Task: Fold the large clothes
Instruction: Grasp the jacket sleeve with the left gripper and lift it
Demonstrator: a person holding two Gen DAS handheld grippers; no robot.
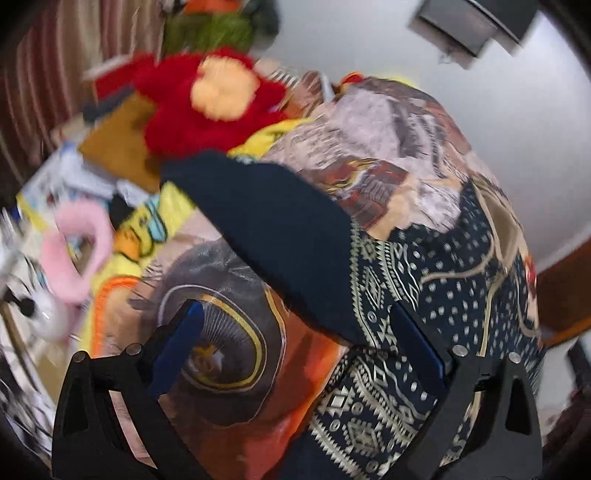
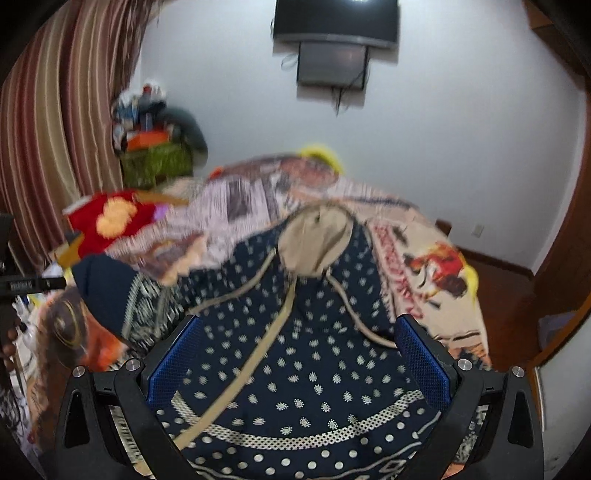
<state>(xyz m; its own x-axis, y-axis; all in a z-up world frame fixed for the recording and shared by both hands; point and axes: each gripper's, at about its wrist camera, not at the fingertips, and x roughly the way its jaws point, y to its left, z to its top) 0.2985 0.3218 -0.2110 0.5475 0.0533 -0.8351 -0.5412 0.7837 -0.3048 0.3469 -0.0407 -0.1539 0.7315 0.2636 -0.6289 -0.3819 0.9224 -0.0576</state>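
Navy patterned garment [image 2: 306, 354] spread on a bed [image 2: 424, 251] over a printed blanket, left hand-held gripper [image 1: 295, 332] jaws apart above its sleeve [image 1: 273, 229], right hand-held gripper [image 2: 299, 343] jaws apart over its dotted body, red plush toy [image 1: 199, 107] beyond

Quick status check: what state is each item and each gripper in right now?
Navy patterned garment: spread on the bed, not yet folded, one sleeve turned over.
Left gripper: jaws open, holding nothing.
Right gripper: jaws open, above the garment.
Bedspread: rumpled under the garment.
Wall screen: off.
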